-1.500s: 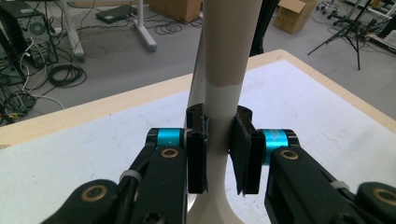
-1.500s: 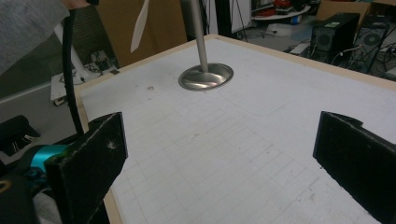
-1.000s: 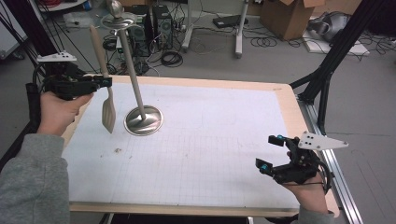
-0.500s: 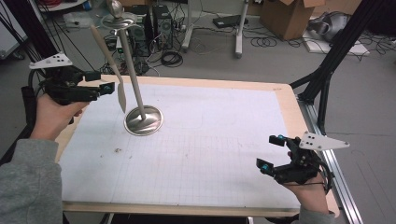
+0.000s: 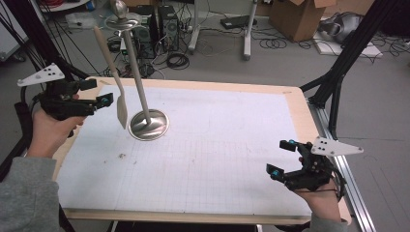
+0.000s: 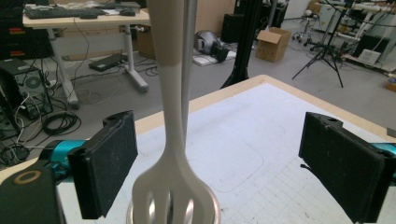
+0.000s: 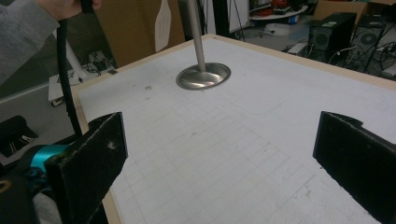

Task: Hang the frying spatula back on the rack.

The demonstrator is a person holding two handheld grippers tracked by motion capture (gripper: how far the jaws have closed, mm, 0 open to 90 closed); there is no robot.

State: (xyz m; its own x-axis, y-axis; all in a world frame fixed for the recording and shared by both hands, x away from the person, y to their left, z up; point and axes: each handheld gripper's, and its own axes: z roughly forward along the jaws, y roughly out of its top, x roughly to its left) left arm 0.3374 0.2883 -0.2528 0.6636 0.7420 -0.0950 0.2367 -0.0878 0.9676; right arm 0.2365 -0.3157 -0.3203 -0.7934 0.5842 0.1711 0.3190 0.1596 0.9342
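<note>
The spatula [image 5: 115, 79] hangs from the top of a metal stand [image 5: 140, 92] at the far left of the tabletop [image 5: 232, 140]. Its blade hangs just above the stand's round base, on the side nearest the left tool [image 5: 104, 94]. In the left gripper view the spatula [image 6: 170, 140] sits between the two black pads, touching neither.

Left tool: jaws apart and just been opening, with the spatula in the gap but not gripped. The tool is held level beside the blade, over the tabletop's left edge.

Right tool [image 5: 280, 158]: jaws wide apart, nothing between them. It rests near the front right corner of the tabletop, well apart from the stand. In the right gripper view the stand's base [image 7: 203, 75] and the spatula blade [image 7: 162, 24] lie far ahead.
</note>
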